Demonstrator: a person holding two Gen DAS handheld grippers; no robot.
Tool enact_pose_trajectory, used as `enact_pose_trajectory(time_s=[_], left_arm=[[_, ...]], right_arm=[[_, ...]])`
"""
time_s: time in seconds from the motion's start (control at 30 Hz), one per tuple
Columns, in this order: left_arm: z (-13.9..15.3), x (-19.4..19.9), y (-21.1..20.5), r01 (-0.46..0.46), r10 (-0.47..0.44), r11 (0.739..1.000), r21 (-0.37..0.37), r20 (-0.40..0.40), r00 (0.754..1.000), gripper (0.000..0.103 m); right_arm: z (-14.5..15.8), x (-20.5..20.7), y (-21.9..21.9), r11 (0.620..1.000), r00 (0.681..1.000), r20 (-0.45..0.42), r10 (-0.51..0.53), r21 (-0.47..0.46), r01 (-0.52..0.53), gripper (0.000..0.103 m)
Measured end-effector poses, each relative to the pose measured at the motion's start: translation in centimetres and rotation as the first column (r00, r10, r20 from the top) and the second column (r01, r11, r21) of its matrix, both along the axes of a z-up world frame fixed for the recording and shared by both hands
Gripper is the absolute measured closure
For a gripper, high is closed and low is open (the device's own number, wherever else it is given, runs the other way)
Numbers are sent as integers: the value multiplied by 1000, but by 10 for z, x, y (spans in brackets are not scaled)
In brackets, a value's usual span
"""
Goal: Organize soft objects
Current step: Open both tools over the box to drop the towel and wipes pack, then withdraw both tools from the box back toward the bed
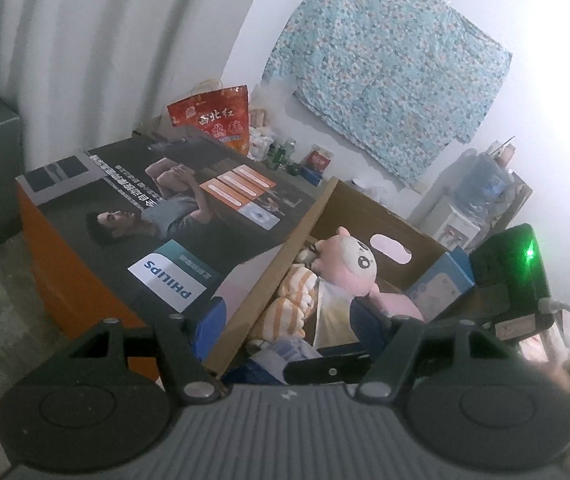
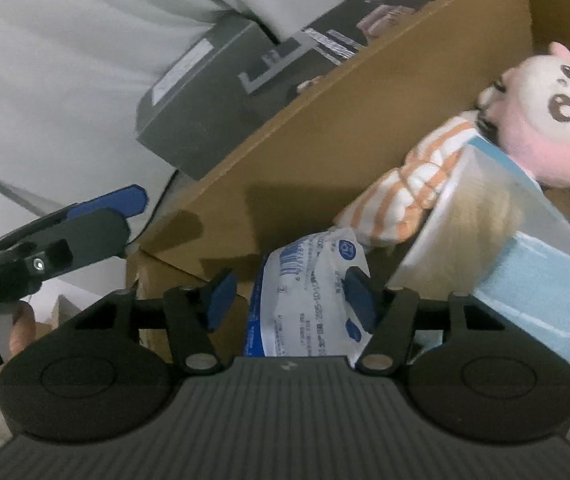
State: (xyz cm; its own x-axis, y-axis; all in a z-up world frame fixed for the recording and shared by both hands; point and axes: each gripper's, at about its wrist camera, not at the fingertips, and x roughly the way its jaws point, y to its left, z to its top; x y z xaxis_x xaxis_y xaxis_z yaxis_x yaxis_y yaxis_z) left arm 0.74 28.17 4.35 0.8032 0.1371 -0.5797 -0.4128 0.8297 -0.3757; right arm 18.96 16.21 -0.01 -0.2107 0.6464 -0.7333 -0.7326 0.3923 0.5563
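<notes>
Right claw (image 2: 291, 300) straddles white plastic packet (image 2: 305, 300), pads unclenched; I may snag only film and drop it outside cardboard box (image 2: 325, 128).

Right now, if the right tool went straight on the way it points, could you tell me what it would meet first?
Probably the white-and-blue printed packet, which already lies between the right tool's open fingers at the cardboard box's edge; depth is unclear.

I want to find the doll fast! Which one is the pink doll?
Look in the brown cardboard box beside the big dark printed box. The pink doll lies there above an orange-striped soft toy. Only it has a round pale face with big black eyes.
</notes>
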Motion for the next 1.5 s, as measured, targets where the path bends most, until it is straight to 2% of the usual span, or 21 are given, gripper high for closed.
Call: enact_pose_trajectory(time_s=[0.1, 0.2, 0.3, 0.47, 0.53, 0.63, 0.73, 0.83, 0.93, 1.03, 1.1, 1.13, 1.27, 1.33, 1.4, 1.5], left_arm=[[0, 1, -1, 1, -1, 1000, 3, -3, 1000, 33], [-1, 2, -3, 0, 0, 1000, 7, -9, 1000, 33], [0, 2, -4, -2, 2, 1000, 10, -9, 1000, 28], [5, -5, -11, -5, 4, 999, 54, 6, 1000, 18], [7, -8, -16, 0, -1, 998, 70, 16, 1000, 13], [11, -13, -27, 25, -28, 995, 93, 30, 999, 10], [10, -17, -42, 68, -72, 993, 98, 38, 997, 6], [8, -21, -59, 113, -118, 990, 90, 52, 992, 5], [7, -24, -80, 183, -189, 979, 86, 59, 980, 5], [6, -29, -105, 252, -260, 962, 100, 73, 963, 2], [8, -30, -123, 312, -323, 942, 123, 74, 944, 2], [10, -31, -132, 344, -356, 929, 138, 71, 932, 2], [20, -38, -174, 470, -492, 857, 211, 61, 869, 0], [22, -40, -199, 537, -562, 809, 237, 46, 826, 0], [20, -40, -227, 616, -641, 747, 250, 25, 768, 0], [12, -39, -267, 706, -727, 661, 256, -18, 687, 0]], right_arm=[[-5, 0, 4, 1000, 1000, 7, 5, -4, -5, 45], [-19, 2, 9, 994, 1000, -11, -28, -106, 27, 44], [-18, 4, 4, 993, 997, -41, -64, -99, 60, 42], [23, 16, -43, 983, 982, -61, -177, 41, 180, 35], [43, 17, -71, 966, 971, -62, -229, 108, 235, 32], [72, 11, -127, 925, 947, -44, -317, 205, 319, 25], [93, -7, -195, 873, 914, -17, -406, 288, 393, 20], [103, -32, -256, 819, 867, 7, -498, 331, 468, 17], [95, -64, -315, 753, 798, 19, -603, 343, 561, 15], [84, -98, -366, 684, 709, 53, -703, 326, 653, 15], [73, -122, -400, 627, 642, 70, -764, 315, 712, 14], [68, -132, -410, 606, 618, 72, -783, 311, 732, 14], [37, -170, -453, 503, 515, 46, -856, 303, 809, 14], [25, -184, -467, 460, 470, 42, -881, 303, 835, 14], [14, -198, -477, 421, 427, 49, -903, 298, 857, 14], [-2, -205, -478, 394, 393, 66, -917, 295, 870, 14]])
